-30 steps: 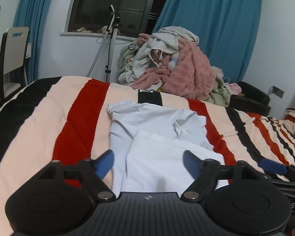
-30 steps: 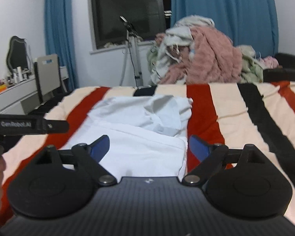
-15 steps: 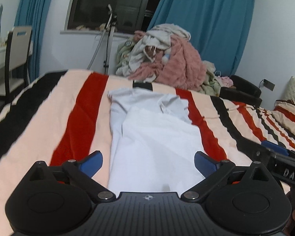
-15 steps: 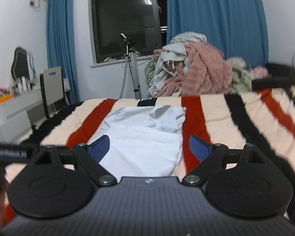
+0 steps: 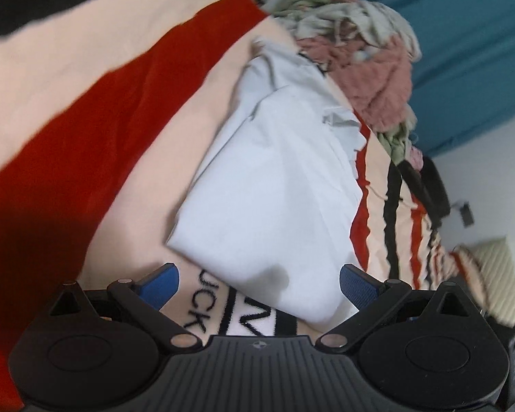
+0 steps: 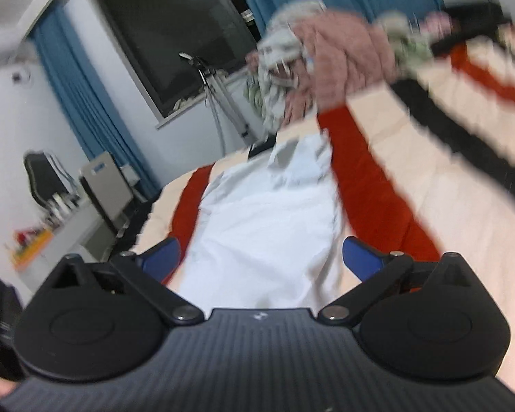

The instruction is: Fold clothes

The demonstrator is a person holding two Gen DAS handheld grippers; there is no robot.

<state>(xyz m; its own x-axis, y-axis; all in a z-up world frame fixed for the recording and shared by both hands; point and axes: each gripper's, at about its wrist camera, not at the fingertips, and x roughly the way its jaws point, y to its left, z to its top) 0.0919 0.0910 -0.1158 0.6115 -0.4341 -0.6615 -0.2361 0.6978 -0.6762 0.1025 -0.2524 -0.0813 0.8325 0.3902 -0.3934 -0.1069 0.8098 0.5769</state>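
A white shirt (image 5: 278, 185) lies partly folded lengthwise on the striped bedspread (image 5: 96, 110), collar end far from me. It also shows in the right wrist view (image 6: 267, 219). My left gripper (image 5: 259, 283) is open and empty, tilted, just above the shirt's near hem. My right gripper (image 6: 261, 257) is open and empty, its blue fingers either side of the shirt's near end. Both views are blurred.
A heap of unfolded clothes (image 5: 367, 65) sits at the bed's far end, also in the right wrist view (image 6: 326, 55). A chair (image 6: 106, 185) and desk (image 6: 48, 240) stand to the left. A tripod stand (image 6: 219, 92) is below the window. A pillow (image 5: 494, 274) lies at right.
Both grippers have pulled back and tilted, the left dropping low over the shirt's near hem. Both stay open. The shirt lies as before.
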